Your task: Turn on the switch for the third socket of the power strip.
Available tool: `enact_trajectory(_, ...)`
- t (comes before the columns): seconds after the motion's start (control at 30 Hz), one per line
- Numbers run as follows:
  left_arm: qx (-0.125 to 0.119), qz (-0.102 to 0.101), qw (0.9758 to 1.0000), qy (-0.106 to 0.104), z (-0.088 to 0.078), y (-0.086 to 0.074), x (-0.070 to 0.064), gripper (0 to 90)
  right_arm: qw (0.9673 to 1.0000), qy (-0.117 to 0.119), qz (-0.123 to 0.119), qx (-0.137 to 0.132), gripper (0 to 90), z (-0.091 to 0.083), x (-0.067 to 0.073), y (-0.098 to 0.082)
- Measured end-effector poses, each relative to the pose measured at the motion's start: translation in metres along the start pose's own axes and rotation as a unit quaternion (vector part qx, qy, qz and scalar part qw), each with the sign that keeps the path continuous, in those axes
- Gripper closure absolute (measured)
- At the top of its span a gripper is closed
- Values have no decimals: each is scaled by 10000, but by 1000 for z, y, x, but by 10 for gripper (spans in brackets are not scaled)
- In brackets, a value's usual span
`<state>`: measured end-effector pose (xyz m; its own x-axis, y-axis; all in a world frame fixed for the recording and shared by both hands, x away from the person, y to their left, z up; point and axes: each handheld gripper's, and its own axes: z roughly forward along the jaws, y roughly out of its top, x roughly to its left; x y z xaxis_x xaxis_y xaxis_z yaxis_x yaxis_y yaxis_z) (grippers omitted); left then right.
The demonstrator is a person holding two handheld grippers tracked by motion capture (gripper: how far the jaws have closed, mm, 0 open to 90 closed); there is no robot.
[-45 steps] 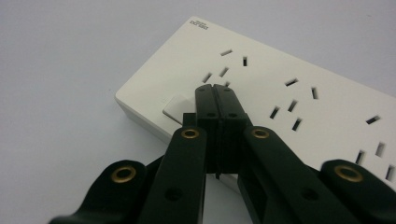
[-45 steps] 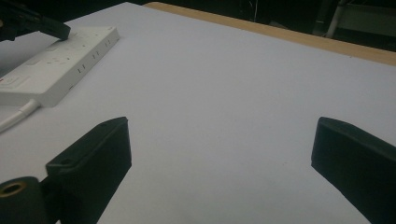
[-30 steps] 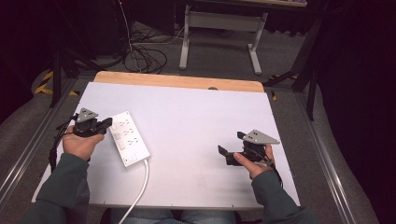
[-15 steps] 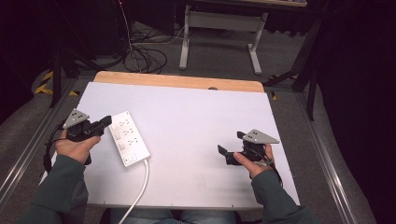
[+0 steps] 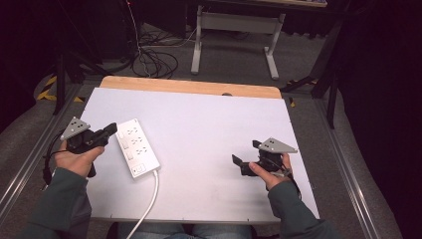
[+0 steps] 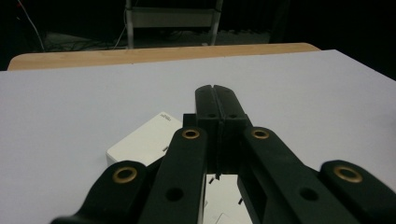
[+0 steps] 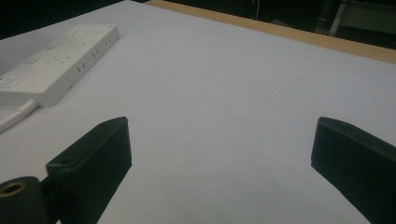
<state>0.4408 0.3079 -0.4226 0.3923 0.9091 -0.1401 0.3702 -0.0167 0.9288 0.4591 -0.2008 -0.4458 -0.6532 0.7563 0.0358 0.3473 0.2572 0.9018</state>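
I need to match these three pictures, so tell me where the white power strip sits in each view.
High view: the power strip lies left of centre on the white table top, just right of the left gripper.
Left gripper view: lower left of centre, partly behind the shut jaws.
Right gripper view: upper left corner.
Shared landmark: the table's far wooden edge.

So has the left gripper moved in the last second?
Yes, slightly. In the high view the left gripper has slid back toward the table's left edge, away from the power strip, which has stayed put.
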Motion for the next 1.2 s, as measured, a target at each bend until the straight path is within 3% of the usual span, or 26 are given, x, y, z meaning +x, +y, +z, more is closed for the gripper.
enact_trajectory(0.57,-201,-102,9997,-138,-25,-4,-2,899,10000,2,-6,11,58,0,0,0)
enact_trajectory(1.2,-366,-88,9993,17,-51,-11,2,816,10000,-10,5,17,57,0,0,0)
